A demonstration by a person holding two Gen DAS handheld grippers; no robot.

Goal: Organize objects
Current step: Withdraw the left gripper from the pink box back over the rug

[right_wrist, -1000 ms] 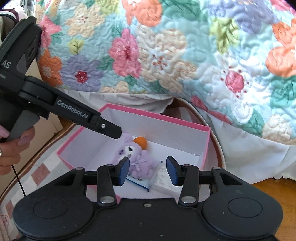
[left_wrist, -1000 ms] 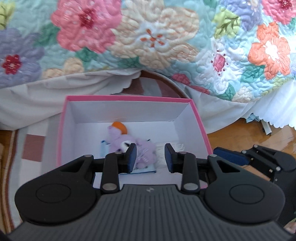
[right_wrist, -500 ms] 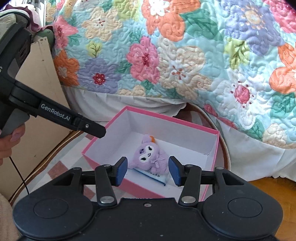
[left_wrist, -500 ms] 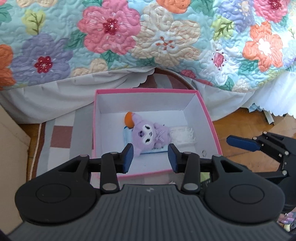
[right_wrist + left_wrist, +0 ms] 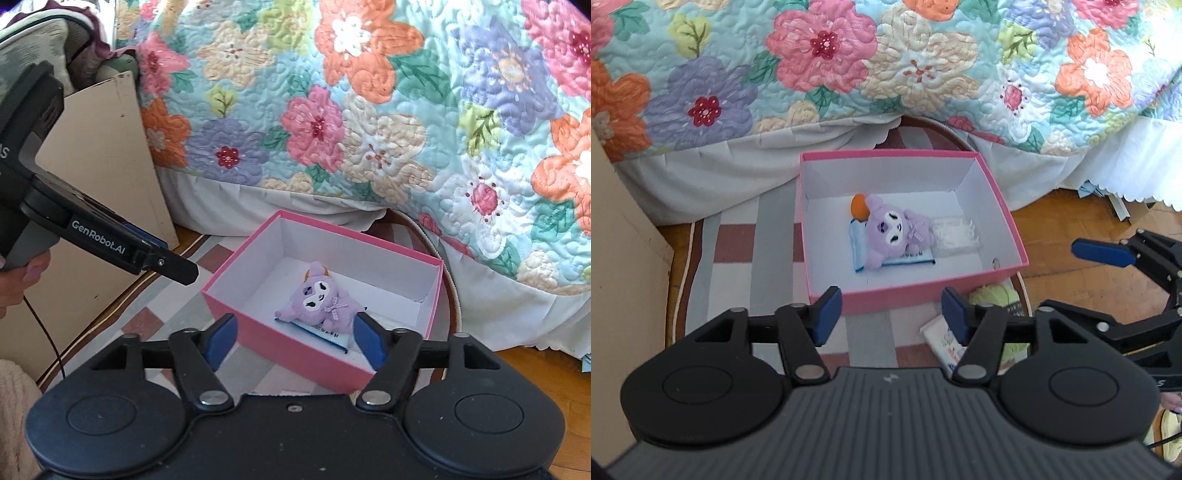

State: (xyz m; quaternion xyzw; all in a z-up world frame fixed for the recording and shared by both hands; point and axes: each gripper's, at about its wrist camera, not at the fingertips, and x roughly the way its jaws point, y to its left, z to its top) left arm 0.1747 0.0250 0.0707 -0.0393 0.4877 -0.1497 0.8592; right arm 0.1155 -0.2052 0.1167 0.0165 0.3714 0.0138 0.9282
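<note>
Left wrist: left gripper [image 5: 891,309] empty, jaws opening, short of box [image 5: 1015,236] holding plush [image 5: 894,230]; yarn [image 5: 993,295] and packet [image 5: 940,338] outside, best approached low.
Right wrist: right gripper [image 5: 295,339] likewise opening, empty, before box [image 5: 295,347].

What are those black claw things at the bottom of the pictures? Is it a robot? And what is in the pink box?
No robot: a person holds two grabber tools, each with a camera looking along its fingers. One picture comes from the left gripper, the other from the right gripper. Both are opening and hold nothing. On the striped rug beside a flowery quilt sits the pink box. Inside lie a purple plush toy on a blue-edged packet and a clear white packet.
</note>
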